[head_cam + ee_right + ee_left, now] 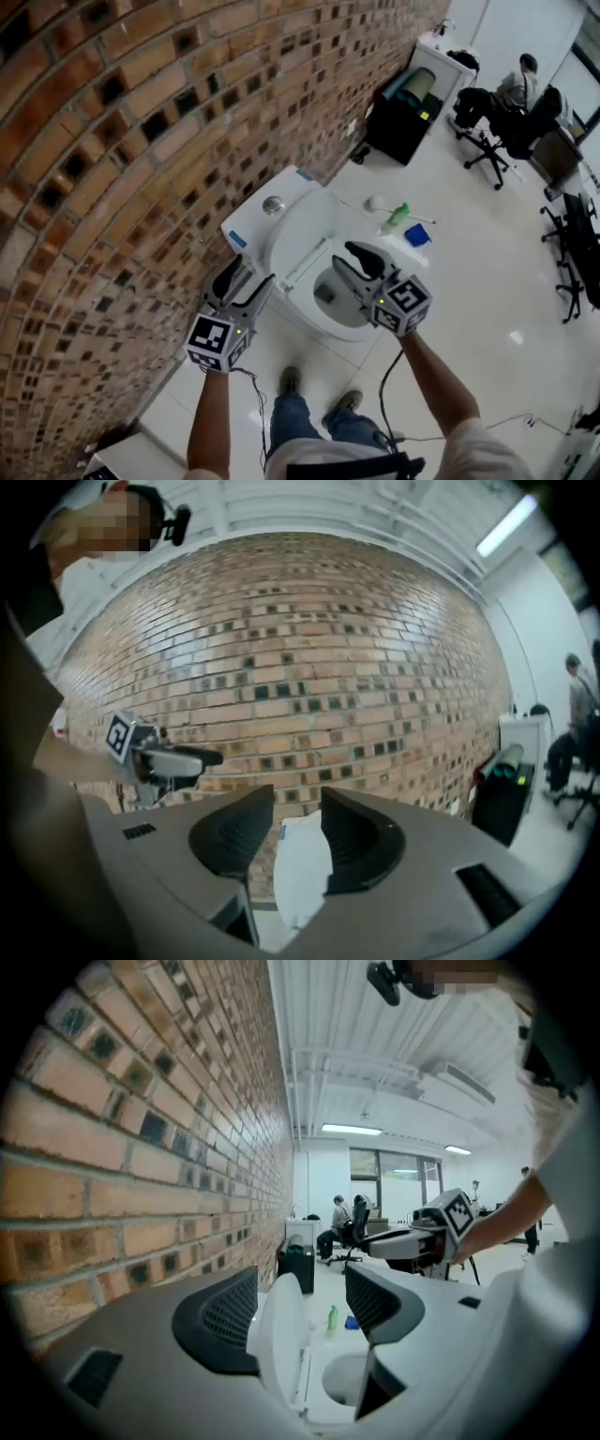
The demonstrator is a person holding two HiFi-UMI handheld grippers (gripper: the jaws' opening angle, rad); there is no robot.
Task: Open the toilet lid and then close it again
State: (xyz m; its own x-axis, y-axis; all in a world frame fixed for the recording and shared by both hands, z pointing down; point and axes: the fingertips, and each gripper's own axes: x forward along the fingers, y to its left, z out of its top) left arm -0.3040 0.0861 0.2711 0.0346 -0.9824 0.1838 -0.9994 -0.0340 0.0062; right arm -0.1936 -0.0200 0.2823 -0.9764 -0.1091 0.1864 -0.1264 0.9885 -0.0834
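Observation:
The white toilet stands against the brick wall, its lid (302, 228) raised upright against the cistern (267, 208) and the bowl (336, 292) uncovered. My left gripper (247, 281) hovers at the toilet's left side, jaws open and empty. In the left gripper view the lid (281, 1330) shows edge-on beyond the gap of that gripper (302, 1299). My right gripper (359, 262) hangs over the bowl, open, touching nothing. In the right gripper view the lid (302, 874) appears past the parted jaws of that gripper (298, 822).
A brick wall (112, 141) runs along the left. On the floor beyond the toilet lie a green bottle (396, 217), a blue item (417, 234) and a white brush (377, 202). A black bin (403, 117) and office chairs with a seated person (514, 94) stand further off.

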